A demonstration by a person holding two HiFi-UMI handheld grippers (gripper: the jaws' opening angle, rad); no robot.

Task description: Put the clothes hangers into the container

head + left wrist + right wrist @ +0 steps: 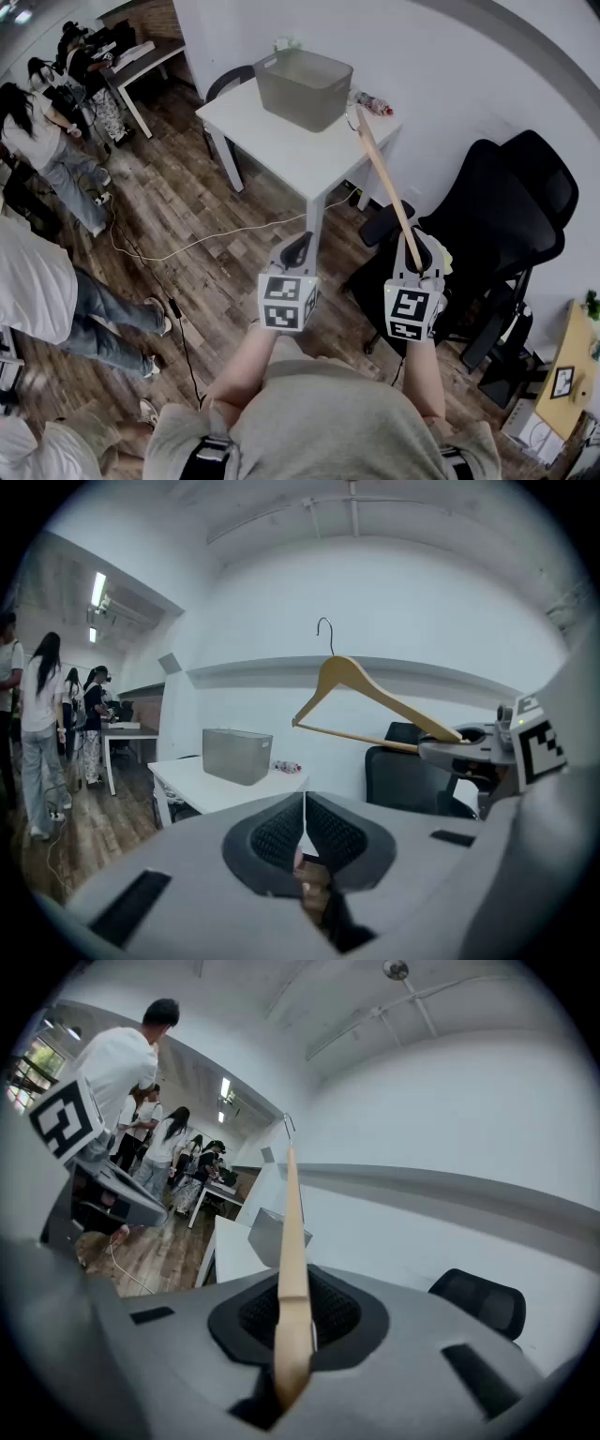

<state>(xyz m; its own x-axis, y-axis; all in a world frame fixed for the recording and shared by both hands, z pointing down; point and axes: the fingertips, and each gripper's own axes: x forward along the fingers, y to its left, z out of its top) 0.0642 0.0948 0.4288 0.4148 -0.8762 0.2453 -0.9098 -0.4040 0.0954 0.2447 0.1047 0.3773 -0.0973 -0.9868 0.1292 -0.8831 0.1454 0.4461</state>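
Observation:
My right gripper (pixel 419 246) is shut on one arm end of a wooden clothes hanger (pixel 382 173), which juts forward and up toward the table. That hanger (pixel 367 703) shows side-on in the left gripper view, metal hook on top; in the right gripper view the hanger (pixel 292 1279) runs edge-on between the pads. The grey container (pixel 304 87) stands on the white table (pixel 281 141) ahead, also seen as the container (pixel 236 755) and the container (pixel 272 1232). My left gripper (pixel 296 248) is held level beside the right one, its jaws together with nothing between them (pixel 304 832).
A black office chair (pixel 487 225) stands right of the table, close to my right gripper. A small bottle (pixel 373 103) lies on the table's far corner. Several people (pixel 47 141) stand at the left over a wooden floor with a white cable (pixel 216 234).

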